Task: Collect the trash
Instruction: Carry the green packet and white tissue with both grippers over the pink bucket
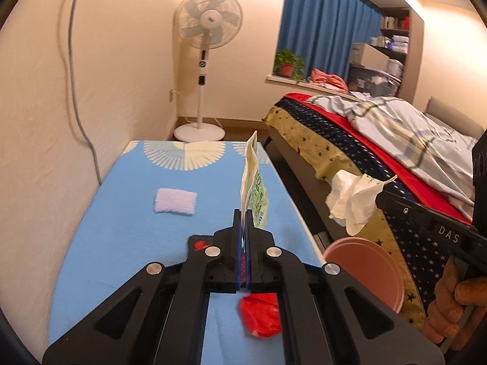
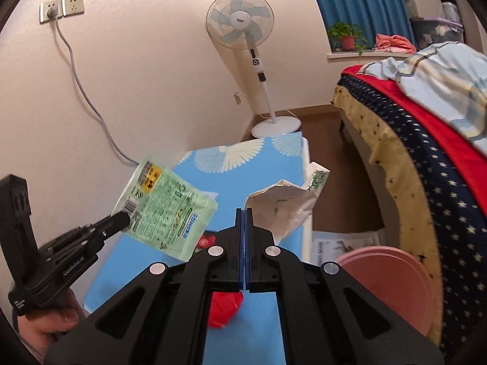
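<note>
Your left gripper [image 1: 243, 213] is pinching a green snack pouch [image 1: 254, 188], which stands up out of the jaws, clear of the blue table [image 1: 127, 213] below. Right gripper [image 2: 244, 213] is clamped on a crumpled white paper wrapper [image 2: 286, 200], which hangs ahead & right of its tips. Red wrapper [image 1: 261, 316] lies on the table under the left gripper; pink bin [image 1: 368, 270] sits low on its right, next to the bed [image 1: 395, 140]. Small white cloth [image 1: 175, 200] ahead-left. Floor fan [image 1: 207, 30] far ahead.
</note>
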Demonstrator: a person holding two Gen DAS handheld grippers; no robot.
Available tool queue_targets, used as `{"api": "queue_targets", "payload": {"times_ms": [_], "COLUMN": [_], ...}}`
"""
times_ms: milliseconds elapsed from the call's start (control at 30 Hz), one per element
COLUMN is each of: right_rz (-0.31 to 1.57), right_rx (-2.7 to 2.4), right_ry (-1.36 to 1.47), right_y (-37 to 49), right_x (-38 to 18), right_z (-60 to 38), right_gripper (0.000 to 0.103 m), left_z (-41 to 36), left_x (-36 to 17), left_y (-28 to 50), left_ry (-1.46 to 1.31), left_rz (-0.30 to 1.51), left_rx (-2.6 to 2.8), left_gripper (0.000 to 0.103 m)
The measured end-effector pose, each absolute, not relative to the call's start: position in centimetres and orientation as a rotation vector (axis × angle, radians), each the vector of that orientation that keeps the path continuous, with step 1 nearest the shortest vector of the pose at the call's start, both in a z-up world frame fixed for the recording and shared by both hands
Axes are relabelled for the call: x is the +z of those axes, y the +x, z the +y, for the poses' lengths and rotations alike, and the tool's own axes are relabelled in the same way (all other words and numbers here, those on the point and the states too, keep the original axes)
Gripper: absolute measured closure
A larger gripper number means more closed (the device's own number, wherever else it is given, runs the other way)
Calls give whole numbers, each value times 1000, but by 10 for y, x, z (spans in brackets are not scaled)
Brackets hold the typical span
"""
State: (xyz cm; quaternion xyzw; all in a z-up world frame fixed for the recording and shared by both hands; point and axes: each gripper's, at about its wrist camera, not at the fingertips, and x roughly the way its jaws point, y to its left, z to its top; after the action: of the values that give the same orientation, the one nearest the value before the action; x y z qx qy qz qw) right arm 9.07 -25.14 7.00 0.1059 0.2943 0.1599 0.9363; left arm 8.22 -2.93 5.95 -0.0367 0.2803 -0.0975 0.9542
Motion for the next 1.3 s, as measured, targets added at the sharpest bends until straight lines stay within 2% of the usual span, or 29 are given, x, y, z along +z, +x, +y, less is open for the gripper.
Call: {"api": "queue_targets", "payload": {"times_ms": [500,1300], "right_rz": [601,655], "right_rx": [269,116], "right_ry": [194,269], "right_y": [33,37], "right_x": [78,41], "right_z": [-281,-331], "right_gripper": [103,103], "left_z": [-69,-124], "left_x": [38,21], "left_y": [49,61], "left_ry": [-54,-27], "left_rz": [554,559], "left_rx": [-290,-386], "left_gripper": [102,102]}}
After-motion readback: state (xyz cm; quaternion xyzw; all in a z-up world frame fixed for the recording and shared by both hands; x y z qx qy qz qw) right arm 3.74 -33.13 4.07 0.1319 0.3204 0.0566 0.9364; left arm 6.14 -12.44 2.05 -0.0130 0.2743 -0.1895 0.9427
